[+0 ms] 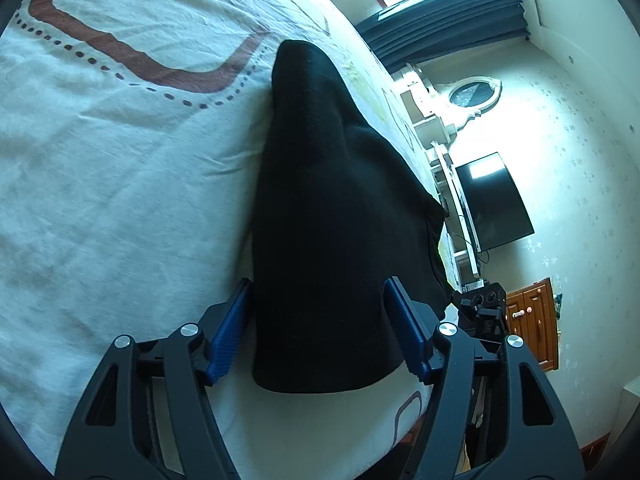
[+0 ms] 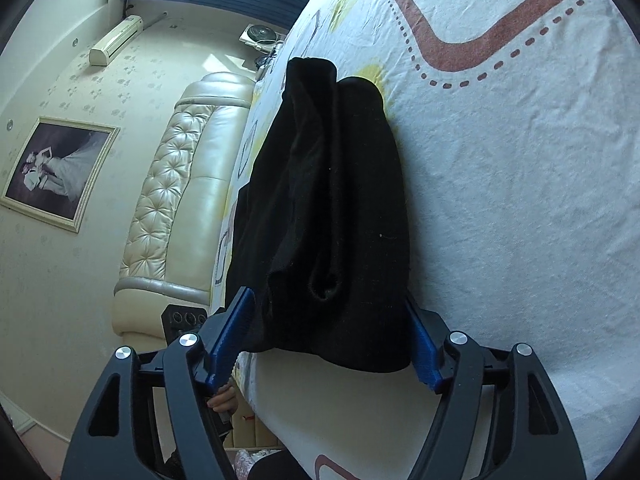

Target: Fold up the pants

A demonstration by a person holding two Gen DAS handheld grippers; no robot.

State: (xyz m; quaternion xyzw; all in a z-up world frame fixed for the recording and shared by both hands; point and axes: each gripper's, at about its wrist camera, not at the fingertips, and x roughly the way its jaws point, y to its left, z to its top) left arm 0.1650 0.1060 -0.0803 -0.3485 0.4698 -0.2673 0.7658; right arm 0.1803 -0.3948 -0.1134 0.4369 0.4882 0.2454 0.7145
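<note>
Black pants (image 1: 328, 200) lie folded in a long thick bundle on the white patterned bed sheet (image 1: 120, 160). My left gripper (image 1: 320, 284) straddles the near end of the bundle. Its blue pads stand wide, one on each side of the cloth, and I see no squeeze, so it is open. In the right wrist view the pants (image 2: 332, 200) show several bunched folds and a rolled opening near the fingers. My right gripper (image 2: 327, 296) is open too, with the other end of the bundle lying between its blue pads on the sheet (image 2: 520, 200).
The bed edge runs close beside the pants in both views. Beyond it stand a wall TV (image 1: 494, 204), a wooden cabinet (image 1: 532, 320) and dark curtains (image 1: 448, 12). A padded cream headboard (image 2: 180, 184) and a framed picture (image 2: 56, 172) are on the other side. A hand (image 2: 224, 398) shows below.
</note>
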